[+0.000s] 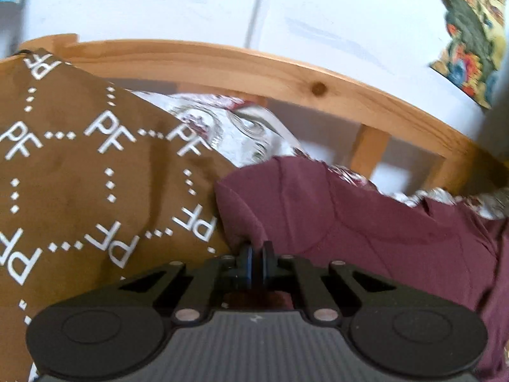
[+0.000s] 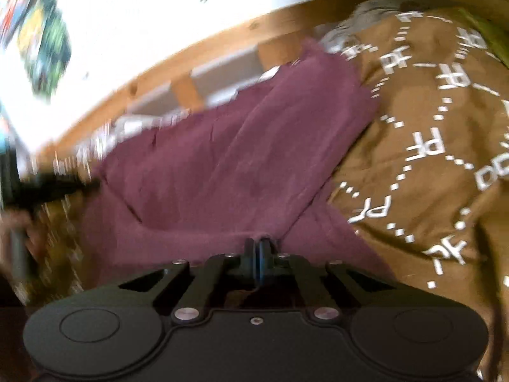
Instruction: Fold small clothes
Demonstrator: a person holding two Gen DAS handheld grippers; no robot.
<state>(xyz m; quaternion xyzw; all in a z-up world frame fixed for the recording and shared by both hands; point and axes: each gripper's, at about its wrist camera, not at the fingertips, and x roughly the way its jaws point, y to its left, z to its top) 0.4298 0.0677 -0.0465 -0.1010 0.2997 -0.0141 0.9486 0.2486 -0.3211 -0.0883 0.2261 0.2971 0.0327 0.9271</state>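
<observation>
Both the left gripper (image 1: 257,251) and right gripper (image 2: 257,248) pinch the maroon garment (image 1: 366,222) beside a brown patterned cloth (image 1: 79,175), below the pine bed rail (image 1: 254,63) and white wall (image 1: 318,6)

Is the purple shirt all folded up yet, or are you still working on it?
Not yet. Done: both grippers have grabbed it. The left gripper and right gripper are each shut on an edge of the maroon garment. In hand: it is stretched out and wrinkled over the brown PF blanket, with no neat fold showing. Left: making the folds and laying it flat.
</observation>
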